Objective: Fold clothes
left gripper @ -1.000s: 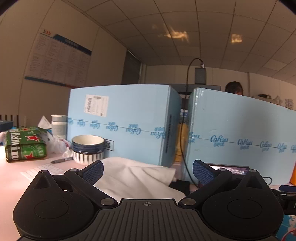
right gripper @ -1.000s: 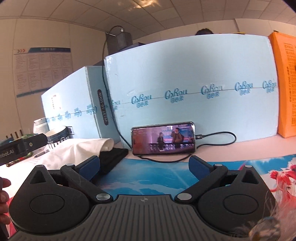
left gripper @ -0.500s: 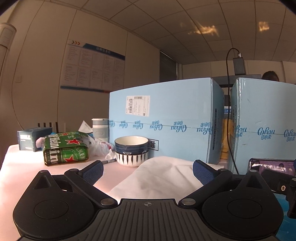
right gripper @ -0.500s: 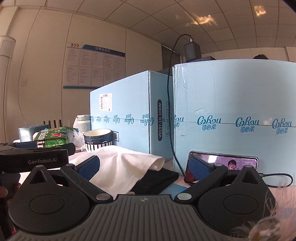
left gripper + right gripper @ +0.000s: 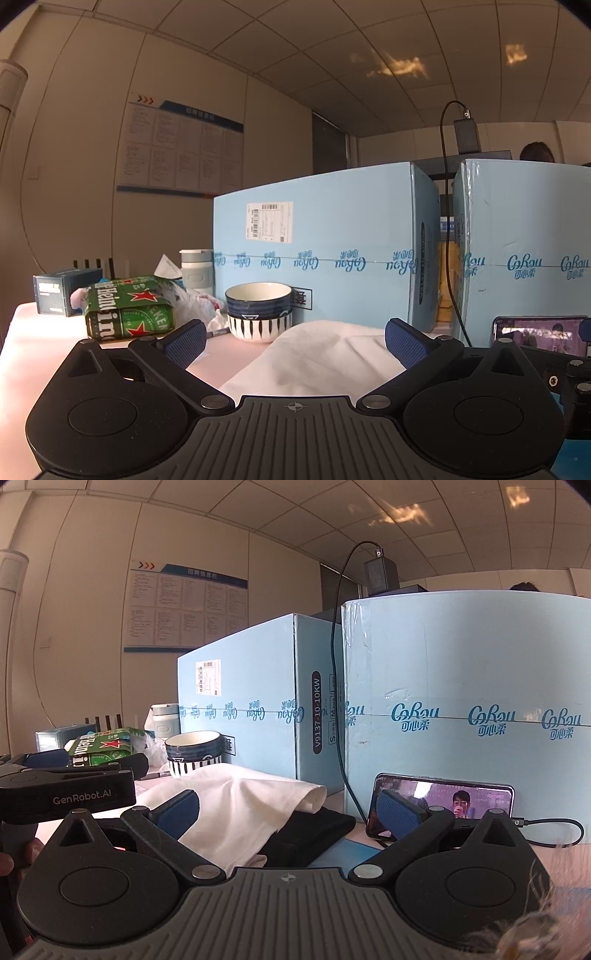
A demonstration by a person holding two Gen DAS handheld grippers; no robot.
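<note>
Your white garment [image 5: 236,805] lies rumpled on the table, partly overlapping a folded black garment [image 5: 314,834] at its 4 o'clock. In your left view, the white cloth [image 5: 325,354] mounds at 12 o'clock.

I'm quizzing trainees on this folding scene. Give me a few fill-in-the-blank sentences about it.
1. The white garment lies partly over a folded ____ garment.
2. The two bowls are ____ one on the other.
3. The phone leans against a light ____ box.
4. Both grippers, left and right, are ____.

Missing words: black; stacked; blue; open
</note>
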